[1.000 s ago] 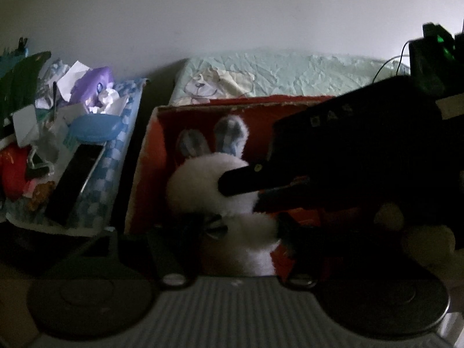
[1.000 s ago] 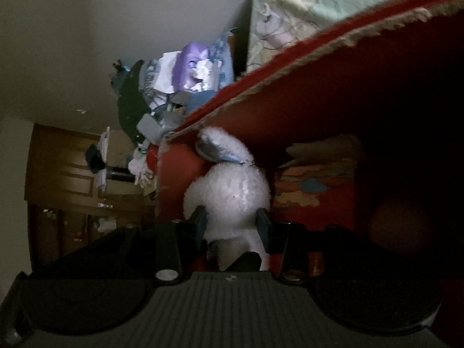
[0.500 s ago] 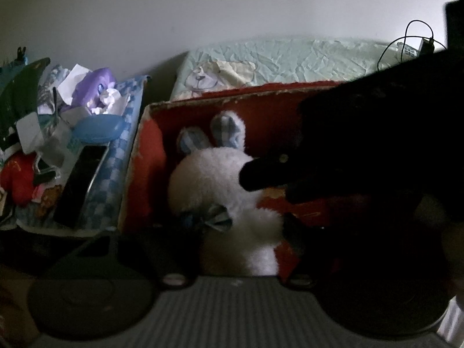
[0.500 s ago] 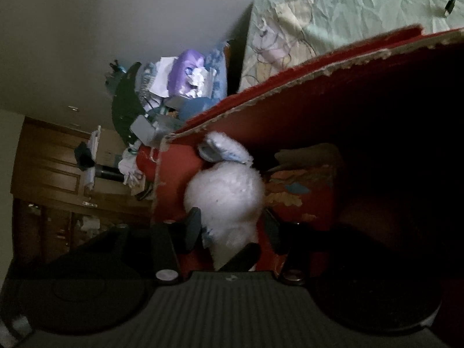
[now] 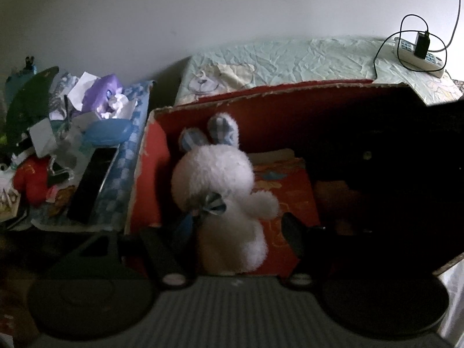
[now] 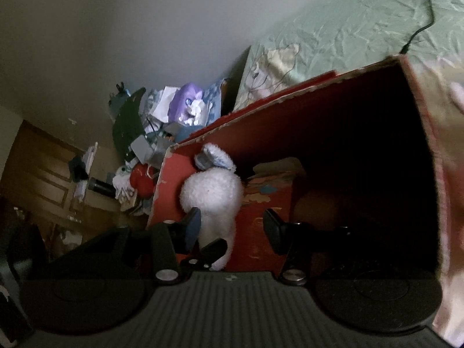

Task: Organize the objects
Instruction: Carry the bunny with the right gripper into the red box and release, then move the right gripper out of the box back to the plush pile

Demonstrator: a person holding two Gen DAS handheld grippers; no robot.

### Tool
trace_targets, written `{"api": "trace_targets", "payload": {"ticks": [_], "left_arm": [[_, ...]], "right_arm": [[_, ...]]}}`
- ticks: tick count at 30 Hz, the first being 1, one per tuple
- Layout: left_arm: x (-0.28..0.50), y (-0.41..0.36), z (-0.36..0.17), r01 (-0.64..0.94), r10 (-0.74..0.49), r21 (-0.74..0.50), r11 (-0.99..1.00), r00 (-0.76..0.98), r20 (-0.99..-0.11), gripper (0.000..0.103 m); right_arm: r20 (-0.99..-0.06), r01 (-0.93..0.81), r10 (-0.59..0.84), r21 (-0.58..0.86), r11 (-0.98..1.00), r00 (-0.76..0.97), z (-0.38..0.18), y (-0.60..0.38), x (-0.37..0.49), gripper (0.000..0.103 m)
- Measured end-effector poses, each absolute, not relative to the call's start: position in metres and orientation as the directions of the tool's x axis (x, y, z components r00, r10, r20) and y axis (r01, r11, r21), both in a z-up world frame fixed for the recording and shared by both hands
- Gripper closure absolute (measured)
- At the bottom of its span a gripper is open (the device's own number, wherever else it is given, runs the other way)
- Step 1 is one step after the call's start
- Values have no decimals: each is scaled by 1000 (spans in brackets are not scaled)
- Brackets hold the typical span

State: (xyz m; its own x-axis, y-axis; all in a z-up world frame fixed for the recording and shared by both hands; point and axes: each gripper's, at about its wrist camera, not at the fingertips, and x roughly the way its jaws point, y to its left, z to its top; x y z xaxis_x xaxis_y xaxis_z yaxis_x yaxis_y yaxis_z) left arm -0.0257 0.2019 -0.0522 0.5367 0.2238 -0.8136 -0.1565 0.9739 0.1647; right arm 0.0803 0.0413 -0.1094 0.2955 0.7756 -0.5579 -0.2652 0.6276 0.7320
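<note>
While the white plush rabbit lies inside the red cardboard box, both tools hang over that box with their fingers spread wide. The left gripper has its jaws apart on either side of the rabbit's lower body, the near finger just beside the blue-and-white bow at its neck, the far finger clear of the fur over the box's printed red floor; whether the near finger touches the toy is hard to tell. The right gripper also stands open, its left finger close against the rabbit and its right finger off to the side above the red bottom; nothing is pinched. The rabbit's checked ears point away from the left tool, toward the box's far wall. To the left of both tools, just beside the box, sits a cluttered heap on a blue checked cloth, with a purple toy, crumpled paper and a dark flat slab. Beyond the box lies a pale green bedspread with a power strip and its cable. The right part of the box is too dark to read in the left view.
</note>
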Motion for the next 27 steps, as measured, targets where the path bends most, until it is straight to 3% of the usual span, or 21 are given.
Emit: {"api": "trace_targets", "payload": {"ticks": [27], "left_arm": [[-28,89,-20,-155,253,201,967,543,-801,26]], "right_arm": [[-482,-308,745,700,644,461,-78,-65,25,51]]}}
